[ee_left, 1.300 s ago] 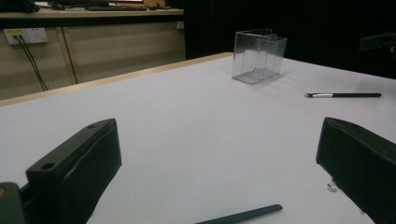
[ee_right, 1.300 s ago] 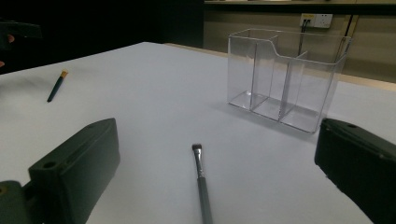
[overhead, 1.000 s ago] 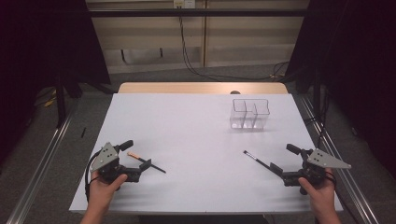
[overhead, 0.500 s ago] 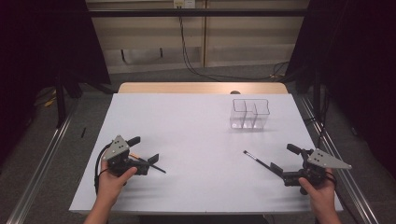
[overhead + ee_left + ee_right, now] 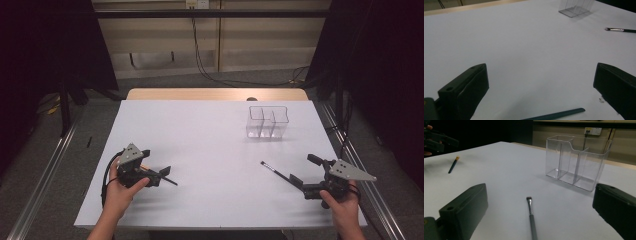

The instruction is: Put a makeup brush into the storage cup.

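The left hand-held gripper [image 5: 161,172] is hovering, jaws wide, over a dark pencil [image 5: 554,115] lying on the white surface [image 5: 210,140]. The right hand-held gripper [image 5: 302,172], jaws wide, is facing a makeup brush [image 5: 531,217] lying near the clear organizer [image 5: 577,160].

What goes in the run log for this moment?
left tool: open, over dark pencil | right tool: open, makeup brush between jaws, ungripped | clear organizer: empty

The organizer [image 5: 577,161] is clear, glossy plastic; the table cover [image 5: 210,145] is white and matt — the brush [image 5: 532,218] has a shiny metal collar.
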Available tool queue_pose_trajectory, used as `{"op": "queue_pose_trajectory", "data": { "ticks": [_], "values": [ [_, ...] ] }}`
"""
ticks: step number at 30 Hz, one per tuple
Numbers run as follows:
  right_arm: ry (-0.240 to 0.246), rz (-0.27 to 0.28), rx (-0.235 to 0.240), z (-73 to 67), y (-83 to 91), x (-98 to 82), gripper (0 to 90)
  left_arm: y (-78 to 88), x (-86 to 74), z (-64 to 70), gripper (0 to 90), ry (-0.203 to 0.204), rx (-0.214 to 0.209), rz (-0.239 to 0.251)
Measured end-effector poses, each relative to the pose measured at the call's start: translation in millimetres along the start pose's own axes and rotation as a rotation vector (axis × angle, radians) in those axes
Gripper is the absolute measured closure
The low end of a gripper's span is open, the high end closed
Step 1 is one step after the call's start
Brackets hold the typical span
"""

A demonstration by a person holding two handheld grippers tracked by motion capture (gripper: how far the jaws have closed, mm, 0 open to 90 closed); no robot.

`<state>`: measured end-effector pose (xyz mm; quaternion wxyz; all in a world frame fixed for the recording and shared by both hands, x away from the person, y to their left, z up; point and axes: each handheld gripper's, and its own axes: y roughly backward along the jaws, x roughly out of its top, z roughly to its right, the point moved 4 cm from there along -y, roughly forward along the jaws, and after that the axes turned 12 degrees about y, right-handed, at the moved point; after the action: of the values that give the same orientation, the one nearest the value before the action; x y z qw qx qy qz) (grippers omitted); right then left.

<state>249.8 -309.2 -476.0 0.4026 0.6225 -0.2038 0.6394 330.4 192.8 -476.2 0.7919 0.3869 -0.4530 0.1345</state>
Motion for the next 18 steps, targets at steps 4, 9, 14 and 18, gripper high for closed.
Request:
{"op": "queue_pose_trajectory", "data": {
  "ticks": [4, 9, 14, 18],
  "values": [
    [0.001, 0.0, 0.001, -0.2, 0.1, 0.0, 0.0, -3.1, 0.9, -1.1, 0.0, 0.01, 0.026, -0.043],
    [-0.001, -0.002, 0.003, 0.0, -0.4, -0.6, 0.0, -6.8, 3.5, -0.5, 0.0, 0.029, 0.049, -0.106],
    [-0.001, -0.003, 0.009, -0.8, -0.9, -0.3, 0.0, -10.4, 7.5, 2.7, 0.0, 0.046, 0.063, -0.191],
    [0.0, -0.004, 0.01, -0.7, -1.1, -0.6, 0.0, -11.6, 10.6, 5.5, 0.0, 0.046, 0.068, -0.242]
  ]
}}
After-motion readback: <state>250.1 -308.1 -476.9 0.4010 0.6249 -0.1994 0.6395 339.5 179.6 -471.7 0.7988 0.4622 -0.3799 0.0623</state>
